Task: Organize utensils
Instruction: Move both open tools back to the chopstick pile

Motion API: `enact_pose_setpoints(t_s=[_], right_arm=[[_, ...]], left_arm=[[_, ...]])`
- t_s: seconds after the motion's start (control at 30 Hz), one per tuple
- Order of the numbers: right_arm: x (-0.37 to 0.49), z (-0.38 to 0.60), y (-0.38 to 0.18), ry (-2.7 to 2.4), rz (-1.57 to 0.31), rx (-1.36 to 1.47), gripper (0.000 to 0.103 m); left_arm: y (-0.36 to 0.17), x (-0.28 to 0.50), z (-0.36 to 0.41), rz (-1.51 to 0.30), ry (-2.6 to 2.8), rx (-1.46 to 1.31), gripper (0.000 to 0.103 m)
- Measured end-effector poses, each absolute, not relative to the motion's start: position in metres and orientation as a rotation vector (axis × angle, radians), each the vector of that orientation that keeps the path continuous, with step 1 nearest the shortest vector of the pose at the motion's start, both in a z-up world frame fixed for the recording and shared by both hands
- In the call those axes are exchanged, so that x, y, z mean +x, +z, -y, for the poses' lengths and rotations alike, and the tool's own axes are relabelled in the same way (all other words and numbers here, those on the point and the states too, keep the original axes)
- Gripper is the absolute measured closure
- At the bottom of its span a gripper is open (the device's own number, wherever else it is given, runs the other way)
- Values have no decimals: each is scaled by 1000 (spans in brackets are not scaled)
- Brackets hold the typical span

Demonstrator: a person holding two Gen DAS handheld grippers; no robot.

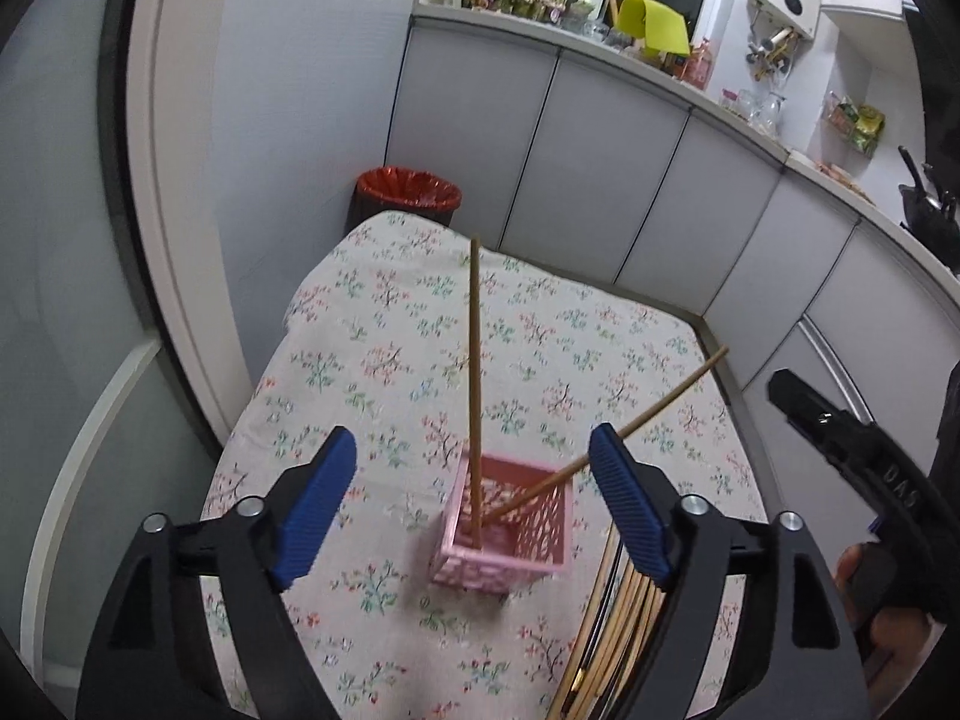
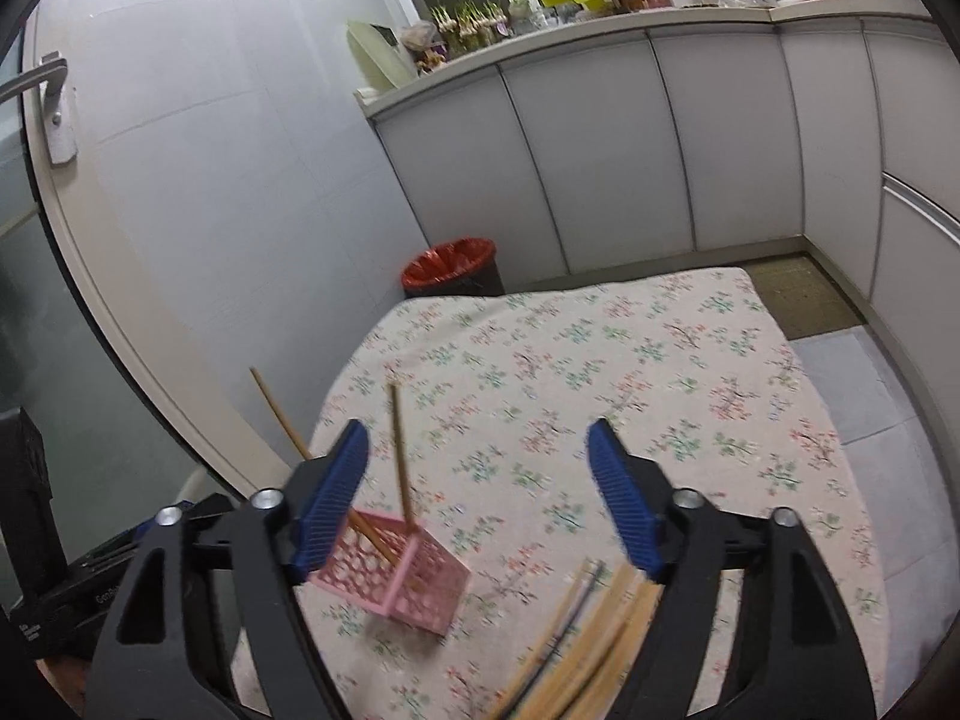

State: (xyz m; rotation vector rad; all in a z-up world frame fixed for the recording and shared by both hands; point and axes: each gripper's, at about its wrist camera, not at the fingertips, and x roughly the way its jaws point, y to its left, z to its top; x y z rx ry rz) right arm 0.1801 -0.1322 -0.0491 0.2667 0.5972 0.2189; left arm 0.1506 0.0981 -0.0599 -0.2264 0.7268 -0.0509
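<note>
A pink perforated basket [image 1: 510, 531] [image 2: 396, 576] stands on the floral tablecloth [image 1: 384, 324] [image 2: 600, 372]. Two brown chopsticks stand in it: one upright [image 1: 474, 360] [image 2: 399, 444], one leaning outward [image 1: 630, 426] [image 2: 282, 417]. A loose bundle of several chopsticks [image 1: 612, 630] [image 2: 588, 642] lies on the cloth to the basket's right. My left gripper [image 1: 480, 492] hangs open just above the basket, blue pads wide apart with nothing between them. My right gripper [image 2: 480, 480] is open too, above the cloth between basket and bundle. It shows in the left wrist view as a black body [image 1: 852, 438] held by a hand.
A bin with a red liner [image 1: 411, 192] [image 2: 453, 267] stands on the floor beyond the table's far edge. Grey cabinets [image 1: 600, 180] [image 2: 660, 150] under a cluttered counter run along the back and right. A door frame [image 1: 162, 180] stands at the left.
</note>
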Motion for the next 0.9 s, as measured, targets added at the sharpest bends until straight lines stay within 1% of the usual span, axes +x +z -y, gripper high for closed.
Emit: enact_pose_setpoints(t_s=[0.03, 0.1, 0.13, 0.23, 0.37, 0.6, 0.9], right_arm=[[178, 138, -51, 208, -620, 257, 19], [176, 146, -56, 198, -654, 245, 14], [176, 149, -59, 195, -669, 241, 10], [177, 159, -72, 166, -732, 222, 7], [183, 168, -93, 127, -825, 198, 7], [201, 183, -137, 38, -1011, 178, 7], [228, 191, -185, -36, -1157, 152, 7]], left_arm=[[-62, 149, -98, -736, -46, -228, 19], [-69, 144, -97, -766, -39, -223, 12], [-73, 142, -97, -779, -36, -221, 12], [-82, 142, -93, -814, -30, -207, 9], [-99, 142, -86, -878, -31, -179, 8], [-131, 147, -78, -1004, -18, -144, 7], [-147, 148, -61, -1066, -50, -86, 7]])
